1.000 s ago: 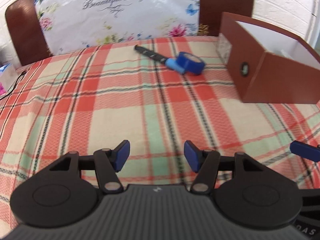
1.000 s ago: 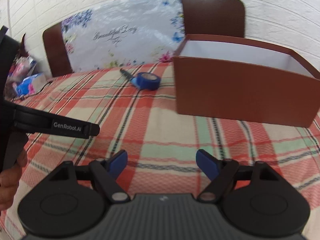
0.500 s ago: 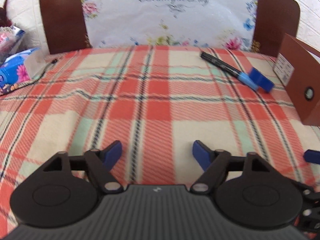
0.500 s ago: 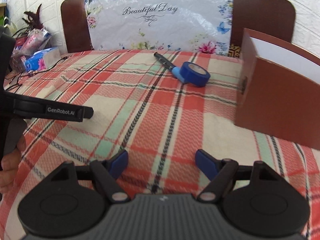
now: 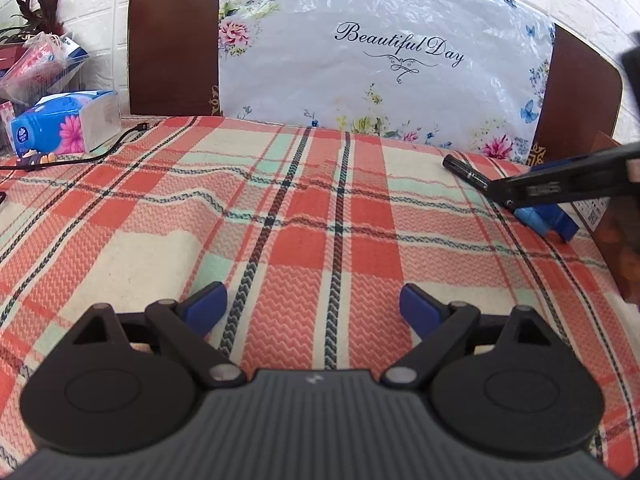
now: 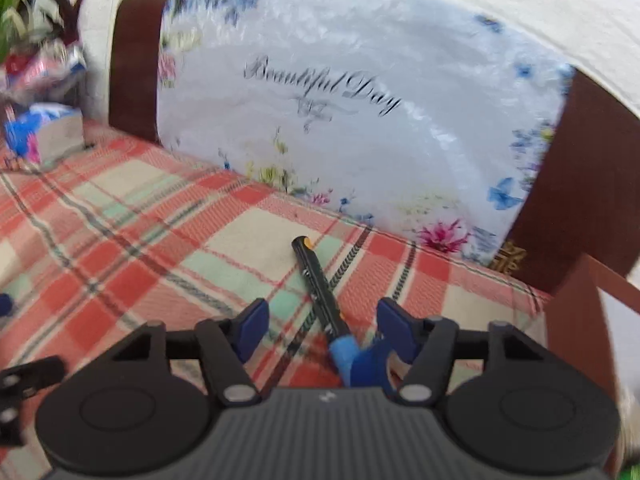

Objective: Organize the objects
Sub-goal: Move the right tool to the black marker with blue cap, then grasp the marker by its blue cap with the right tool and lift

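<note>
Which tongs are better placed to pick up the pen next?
Right. The right tongs stand open around the pen, while the left tongs hover over bare cloth, far from it.

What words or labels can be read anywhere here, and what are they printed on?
"Beautiful Day": script on the flowered plastic bag leaning against the chair.
Tissue pack: round logo too small to read.
Black marker: barrel print too blurred to read.
Right hand-held gripper: label on its arm, seen from the left wrist, too blurred to read.
Brown box: QR-code sticker, no legible text.
</note>
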Demonstrator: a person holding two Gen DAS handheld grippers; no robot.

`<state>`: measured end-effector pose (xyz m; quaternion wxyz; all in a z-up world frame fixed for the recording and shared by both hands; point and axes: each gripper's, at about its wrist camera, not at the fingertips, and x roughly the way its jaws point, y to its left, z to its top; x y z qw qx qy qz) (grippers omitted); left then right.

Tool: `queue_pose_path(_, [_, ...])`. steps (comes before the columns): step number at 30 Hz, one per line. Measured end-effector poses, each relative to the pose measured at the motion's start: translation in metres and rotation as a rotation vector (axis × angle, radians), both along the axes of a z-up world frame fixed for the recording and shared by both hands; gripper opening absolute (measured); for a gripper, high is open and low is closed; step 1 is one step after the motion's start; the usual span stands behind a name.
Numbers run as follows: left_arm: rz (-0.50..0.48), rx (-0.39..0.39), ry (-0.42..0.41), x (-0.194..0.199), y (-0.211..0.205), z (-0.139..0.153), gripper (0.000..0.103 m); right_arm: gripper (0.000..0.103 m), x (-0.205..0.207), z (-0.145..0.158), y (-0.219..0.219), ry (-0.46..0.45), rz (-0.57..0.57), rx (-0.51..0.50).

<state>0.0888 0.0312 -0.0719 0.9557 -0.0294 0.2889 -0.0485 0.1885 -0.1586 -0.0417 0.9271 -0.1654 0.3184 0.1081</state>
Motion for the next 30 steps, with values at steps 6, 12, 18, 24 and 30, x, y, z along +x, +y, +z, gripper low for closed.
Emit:
queue_pose_path(6, [-0.001,-0.001,0.001,0.001,0.000,0.000,0.094,0.039,0.019,-0.024,-0.002,0.074,-0.034,0.049])
queue_pose_path(12, [0.000,0.005,0.003,0.001,-0.001,-0.001,0.094,0.025,-0.016,-0.018,-0.001,0.116,0.012,0.067])
queue_pose_path(18, [-0.003,0.032,0.009,0.001,-0.004,-0.002,0.095,0.021,-0.102,-0.022,-0.016,0.113,0.063,0.100])
queue_pose_path(24, [-0.001,0.065,0.015,0.001,-0.009,-0.001,0.096,0.020,-0.186,-0.018,-0.060,0.160,0.017,0.268])
queue_pose_path(30, [0.008,0.093,0.027,0.000,-0.013,-0.001,0.098,0.028,-0.237,-0.016,-0.088,0.128,-0.014,0.311])
